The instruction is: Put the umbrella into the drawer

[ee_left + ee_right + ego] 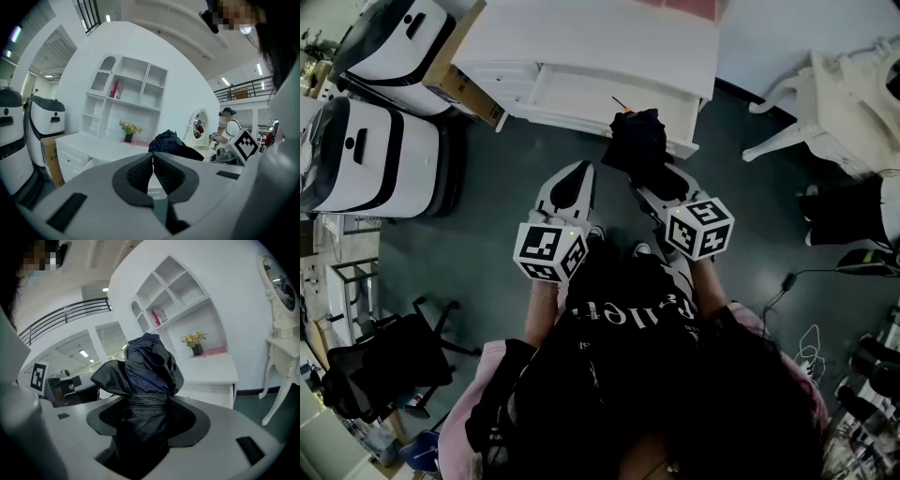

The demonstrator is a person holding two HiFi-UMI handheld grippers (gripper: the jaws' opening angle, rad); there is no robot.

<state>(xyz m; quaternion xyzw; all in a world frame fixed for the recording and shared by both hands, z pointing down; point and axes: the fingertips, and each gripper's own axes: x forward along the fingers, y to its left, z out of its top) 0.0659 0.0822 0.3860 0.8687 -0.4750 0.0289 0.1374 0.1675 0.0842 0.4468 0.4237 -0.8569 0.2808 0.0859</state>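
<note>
- Well, the right gripper (147, 414) has its jaws spread wide around the dark folded umbrella (149, 365). It is squeezing the umbrella's lower part.
- In the head view, the umbrella (636, 141) hangs in the air in the upper middle of the frame. It is just in front of the open drawer (581, 97) and not inside it yet.
- The drawer belongs to the white dresser (600, 37) at the top of the frame.
- The left gripper (153, 158) has its jaws pressed together with nothing between them. It sits in the middle of the head view, beside the right one.
- The umbrella's cloth looks puffy and loose at the top. I think it could snag on the drawer's front edge and stop the umbrella from going in.
- The cloth is soft and slippery, so the umbrella might slide out of the jaws and fall on the dark floor (487, 244).
- If it is let go too soon, it may tip over the drawer's edge.
</note>
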